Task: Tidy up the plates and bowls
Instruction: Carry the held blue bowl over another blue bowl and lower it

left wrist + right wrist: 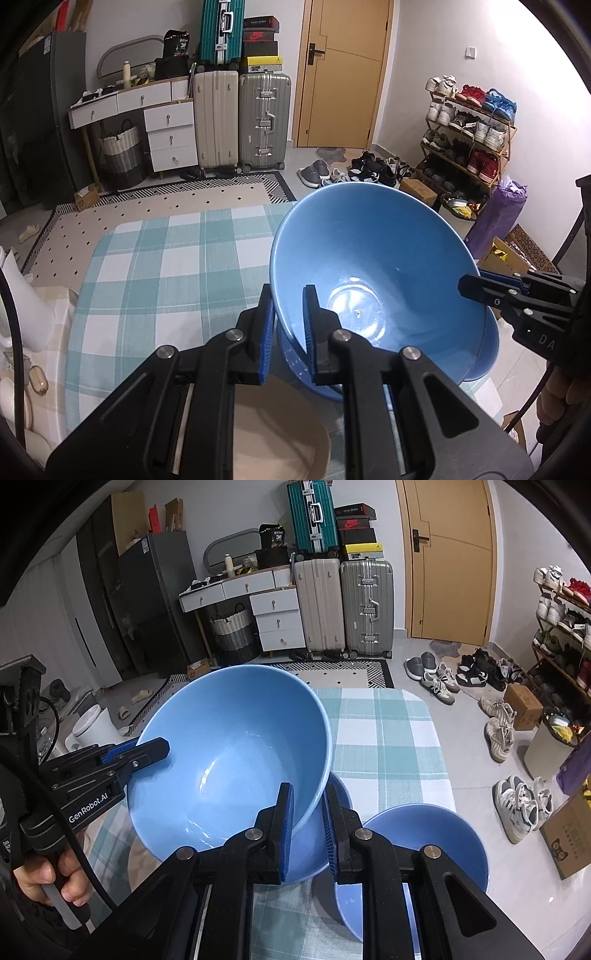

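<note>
A large blue bowl is held tilted above the checked tablecloth by both grippers. My left gripper is shut on its left rim, and shows in the right wrist view. My right gripper is shut on its right rim, and shows in the left wrist view. A second blue bowl sits right under it. A third blue bowl sits on the table to the right. A beige plate lies under my left gripper.
The table's far edge faces a patterned rug. Suitcases, a white dresser and a door stand at the back. A shoe rack and loose shoes are at the right. A white bin stands left.
</note>
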